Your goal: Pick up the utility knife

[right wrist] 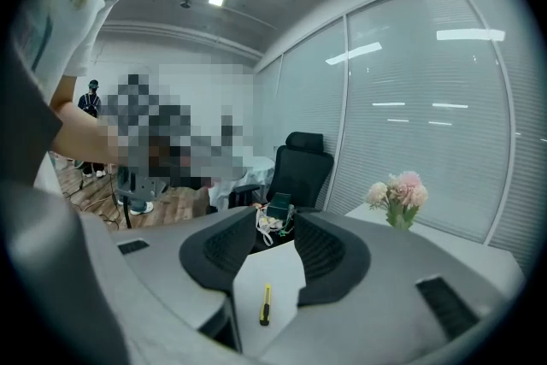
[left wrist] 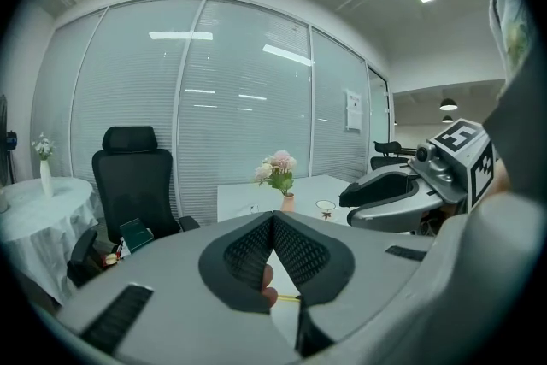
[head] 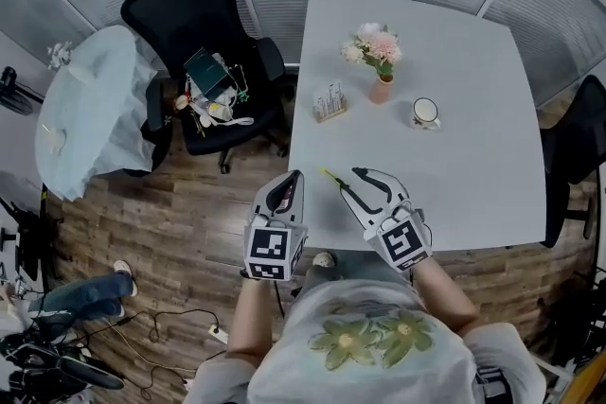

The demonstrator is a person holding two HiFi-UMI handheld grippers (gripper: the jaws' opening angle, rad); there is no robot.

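The utility knife point(head: 330, 176), slim and yellow, lies on the white table point(head: 473, 194) close to its front left corner. My right gripper point(head: 347, 180) hovers just right of the knife, open, its tips almost at it and nothing held. In the right gripper view the knife point(right wrist: 266, 303) lies on the table below the spread jaws of the right gripper point(right wrist: 275, 222). My left gripper point(head: 294, 177) hangs at the table's left edge, shut and empty. In its own view the left gripper point(left wrist: 273, 218) has tips that meet, with a sliver of the knife point(left wrist: 291, 298) below.
On the table behind stand a vase of pink flowers point(head: 381, 80), a mug point(head: 425, 113) and a small holder point(head: 329, 102). A black office chair point(head: 204, 33) loaded with items sits left of the table, beside a cloth-covered round table point(head: 90, 109). Another chair point(head: 578, 156) is at the right.
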